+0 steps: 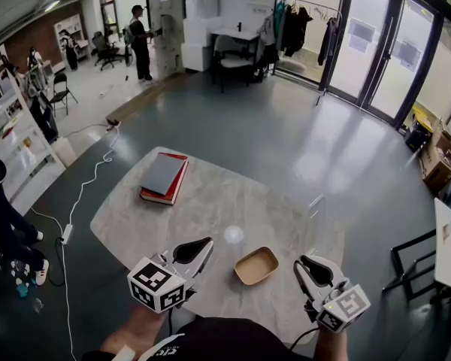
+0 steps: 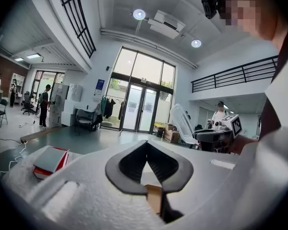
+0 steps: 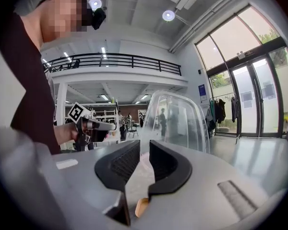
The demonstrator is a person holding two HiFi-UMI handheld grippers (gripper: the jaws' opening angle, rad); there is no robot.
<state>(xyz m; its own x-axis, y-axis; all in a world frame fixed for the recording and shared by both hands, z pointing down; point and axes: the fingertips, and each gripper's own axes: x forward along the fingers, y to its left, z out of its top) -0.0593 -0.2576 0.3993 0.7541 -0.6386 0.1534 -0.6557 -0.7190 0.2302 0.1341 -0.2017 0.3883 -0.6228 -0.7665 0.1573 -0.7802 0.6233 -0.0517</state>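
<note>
Wooden dish (image 1: 256, 265) lies untouched on the bench (image 1: 210, 198). Left tongs (image 1: 207, 243), pressed together and empty, hover left of the dish. Right tongs (image 1: 301, 264), narrowly spread and empty, hover right of it. Nothing grasped yet.

Overhead head view, low gripper views

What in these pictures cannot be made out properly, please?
Wooden tray: left gripper view shows only a sliver between the jaws; the left gripper body hides the rest.
Clear plastic cover: right gripper view, base hidden behind the right gripper.
Books: head view, titles too small; the grey one covers the red one.
</note>
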